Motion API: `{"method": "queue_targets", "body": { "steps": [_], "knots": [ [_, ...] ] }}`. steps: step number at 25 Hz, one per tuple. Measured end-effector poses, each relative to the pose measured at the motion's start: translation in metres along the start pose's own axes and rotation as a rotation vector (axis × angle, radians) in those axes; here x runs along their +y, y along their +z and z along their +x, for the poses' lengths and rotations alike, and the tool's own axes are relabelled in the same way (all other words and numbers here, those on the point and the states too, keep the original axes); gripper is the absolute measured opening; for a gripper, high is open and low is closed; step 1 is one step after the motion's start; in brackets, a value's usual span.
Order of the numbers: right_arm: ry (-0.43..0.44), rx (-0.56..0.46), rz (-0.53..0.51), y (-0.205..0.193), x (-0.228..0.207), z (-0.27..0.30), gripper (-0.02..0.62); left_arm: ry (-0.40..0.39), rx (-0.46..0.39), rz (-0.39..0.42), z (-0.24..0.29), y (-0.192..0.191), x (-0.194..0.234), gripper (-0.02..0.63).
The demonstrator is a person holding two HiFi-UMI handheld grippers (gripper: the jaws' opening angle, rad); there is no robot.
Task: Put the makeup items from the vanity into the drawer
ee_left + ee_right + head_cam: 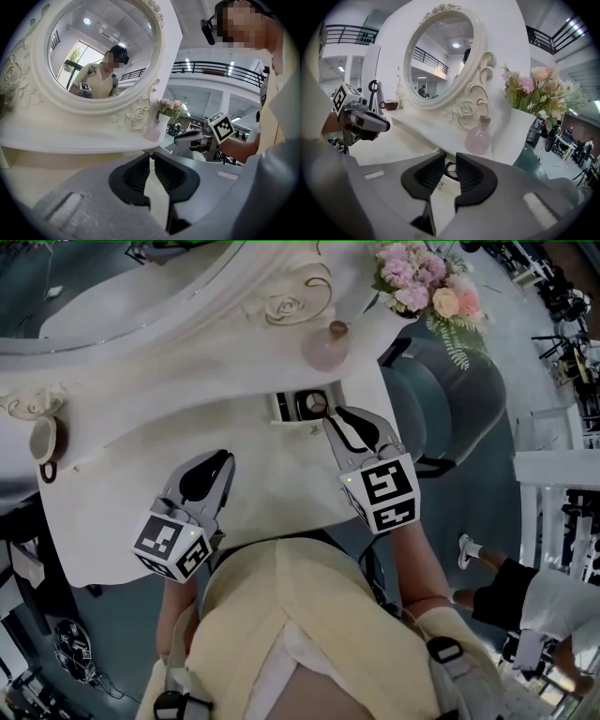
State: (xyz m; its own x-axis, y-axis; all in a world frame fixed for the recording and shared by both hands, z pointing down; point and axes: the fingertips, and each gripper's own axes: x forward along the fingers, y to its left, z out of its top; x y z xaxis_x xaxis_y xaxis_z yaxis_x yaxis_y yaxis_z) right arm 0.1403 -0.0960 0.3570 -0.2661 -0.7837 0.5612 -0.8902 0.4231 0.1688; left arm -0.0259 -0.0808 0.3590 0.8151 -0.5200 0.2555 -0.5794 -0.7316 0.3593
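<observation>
The pink stoppered bottle (478, 136) looks like smooth, fragile glass (pinch its belly, gently). The right gripper (450, 163) is barely parted, the left gripper (152, 158) closed, both empty.

A bottle (325, 348) stands on the shelf (187, 357) below the mirror (438, 61) — flowers (427, 282) at its right. The drawer (302, 405) juts out before it.

Large open hall: balcony railings (220, 70), ceiling lights (187, 63), white vanity (187, 456) staged on teal floor (122, 615)
</observation>
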Motion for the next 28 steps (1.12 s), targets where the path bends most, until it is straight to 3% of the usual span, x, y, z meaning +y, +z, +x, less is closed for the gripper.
{"method": "queue_targets", "body": {
  "steps": [6, 9, 16, 28],
  "knots": [
    [-0.015, -0.057, 0.017, 0.013, 0.005, -0.014, 0.062, 0.024, -0.045, -0.006, -0.009, 0.011, 0.003, 0.026],
    [-0.034, -0.089, 0.025, 0.02, 0.004, -0.019, 0.004, 0.036, -0.06, -0.005, -0.015, 0.022, 0.001, 0.025],
    [-0.05, -0.176, 0.024, 0.035, 0.008, -0.027, 0.003, 0.048, -0.09, 0.016, -0.025, 0.034, 0.002, 0.023],
    [0.006, -0.172, 0.082, 0.033, 0.02, -0.023, 0.002, 0.079, -0.1, 0.028, -0.03, 0.04, 0.005, 0.023]
  ]
}}
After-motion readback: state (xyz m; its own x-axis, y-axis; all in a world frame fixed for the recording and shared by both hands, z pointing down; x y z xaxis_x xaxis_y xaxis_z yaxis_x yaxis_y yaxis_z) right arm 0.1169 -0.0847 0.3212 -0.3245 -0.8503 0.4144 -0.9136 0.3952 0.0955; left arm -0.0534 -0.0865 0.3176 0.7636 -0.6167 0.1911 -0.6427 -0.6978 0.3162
